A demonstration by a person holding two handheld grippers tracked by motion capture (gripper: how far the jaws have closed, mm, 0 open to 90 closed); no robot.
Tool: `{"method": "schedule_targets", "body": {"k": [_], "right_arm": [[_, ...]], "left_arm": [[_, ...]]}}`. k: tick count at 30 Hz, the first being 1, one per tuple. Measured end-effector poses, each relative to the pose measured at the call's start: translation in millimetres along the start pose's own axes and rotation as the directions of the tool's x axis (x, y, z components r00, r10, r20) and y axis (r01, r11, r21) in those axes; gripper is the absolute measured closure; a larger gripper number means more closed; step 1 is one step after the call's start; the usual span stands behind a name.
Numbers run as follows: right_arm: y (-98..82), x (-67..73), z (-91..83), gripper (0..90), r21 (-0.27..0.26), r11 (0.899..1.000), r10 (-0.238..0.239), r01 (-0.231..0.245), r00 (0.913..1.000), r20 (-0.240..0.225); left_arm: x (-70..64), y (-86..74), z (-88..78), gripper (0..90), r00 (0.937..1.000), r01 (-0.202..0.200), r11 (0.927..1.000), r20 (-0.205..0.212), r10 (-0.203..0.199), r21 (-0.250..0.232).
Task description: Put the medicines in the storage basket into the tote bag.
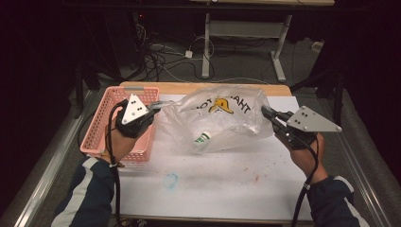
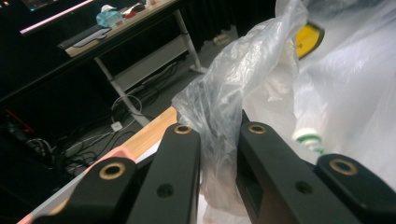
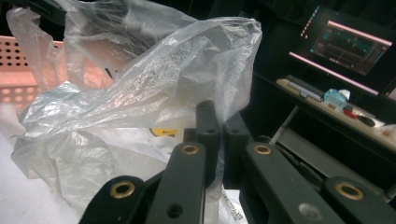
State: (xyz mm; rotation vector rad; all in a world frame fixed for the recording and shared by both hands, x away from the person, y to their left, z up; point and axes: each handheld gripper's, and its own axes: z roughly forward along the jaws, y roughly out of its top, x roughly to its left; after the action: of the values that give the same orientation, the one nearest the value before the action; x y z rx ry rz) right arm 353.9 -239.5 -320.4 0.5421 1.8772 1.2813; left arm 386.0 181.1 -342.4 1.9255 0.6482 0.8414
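- We hold the plastic bag (image 1: 222,120) stretched over the middle of the table (image 1: 227,189), the left gripper (image 1: 158,108) clamped on its left edge, the right gripper (image 1: 265,112) pinching its right edge.
- A small bottle (image 1: 203,138) lies inside; we should lift both sides evenly so it stays in.
- We should keep the bag clear of the pink basket (image 1: 101,123) at left.

Left gripper (image 1: 158,107) and right gripper (image 1: 265,111), fingers clamped, face each other.

White-topped table (image 1: 222,184) with wooden far edge, pink basket (image 1: 101,127) at nine o'clock, clear plastic bag (image 1: 222,125) sagging onto it at twelve o'clock
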Motion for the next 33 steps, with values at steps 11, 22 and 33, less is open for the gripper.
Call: {"method": "schedule_targets", "body": {"k": [11, 22, 33], "right_arm": [[-19.5, -17.5, 41.1, 89.8, 0.055, 0.995, 0.078, -0.079, 0.9969, 0.014], [-24.5, -36.6, 55.5, 89.8, 0.065, 0.99, 0.121, -0.124, 0.9914, 0.051], [-17.4, -38.3, 62.5, 89.9, 0.048, 0.989, 0.138, -0.14, 0.9891, 0.051]], "left_arm": [[-14.4, 5.1, 54.2, 86.6, 0.9993, 0.01, 0.9982, 0.037, -0.008, -0.059], [-16.5, 6.3, 81.7, 86.6, 0.9943, 0.08, 0.995, 0.076, -0.075, -0.061], [-9.5, 14.5, 79.8, 87.6, 0.9916, 0.128, 0.9847, 0.03, -0.125, -0.118]]}}
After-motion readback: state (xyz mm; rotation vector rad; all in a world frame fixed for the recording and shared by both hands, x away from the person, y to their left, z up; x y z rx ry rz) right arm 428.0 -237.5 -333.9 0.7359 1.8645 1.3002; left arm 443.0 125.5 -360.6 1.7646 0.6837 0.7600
